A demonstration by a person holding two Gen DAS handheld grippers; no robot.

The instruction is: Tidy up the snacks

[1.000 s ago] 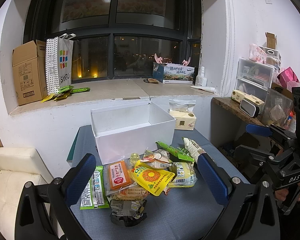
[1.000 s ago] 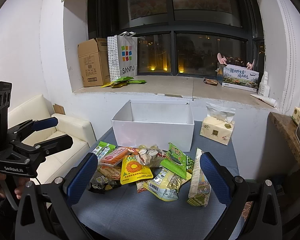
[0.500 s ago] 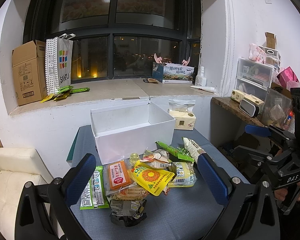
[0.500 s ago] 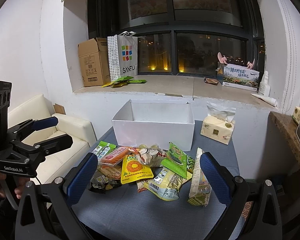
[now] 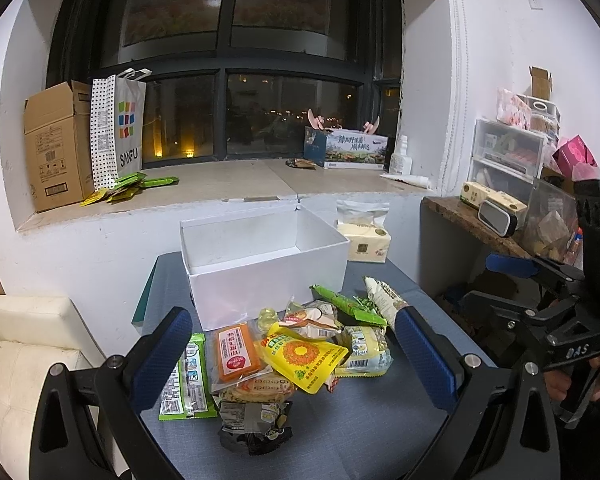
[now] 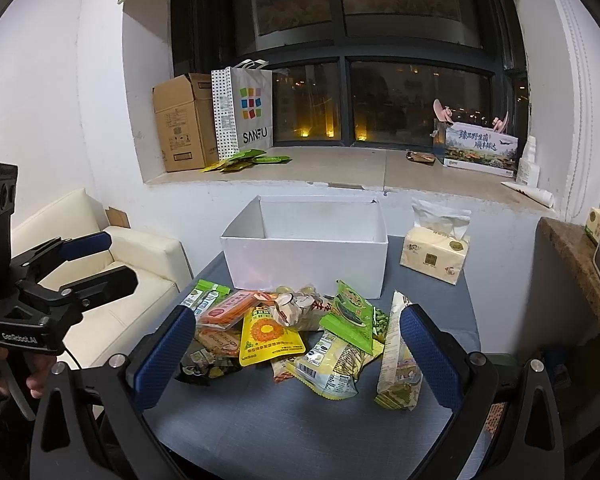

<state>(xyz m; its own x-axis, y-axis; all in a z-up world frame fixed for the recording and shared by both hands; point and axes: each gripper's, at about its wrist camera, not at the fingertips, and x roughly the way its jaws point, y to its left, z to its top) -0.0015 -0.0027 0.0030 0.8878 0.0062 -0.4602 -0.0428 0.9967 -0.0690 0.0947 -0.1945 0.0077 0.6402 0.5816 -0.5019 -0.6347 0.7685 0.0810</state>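
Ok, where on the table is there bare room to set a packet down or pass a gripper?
Bare grey tabletop runs along the near edge, in front of the snack pile. A smaller free patch lies between the tall cream-and-green packet and the yellow tissue pack. The open white cardboard box shows nothing inside. Crowded: the strip right before the box.

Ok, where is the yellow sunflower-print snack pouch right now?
The yellow sunflower-print snack pouch lies mid-pile on the grey table, in front of the white open box, right of the orange packet.
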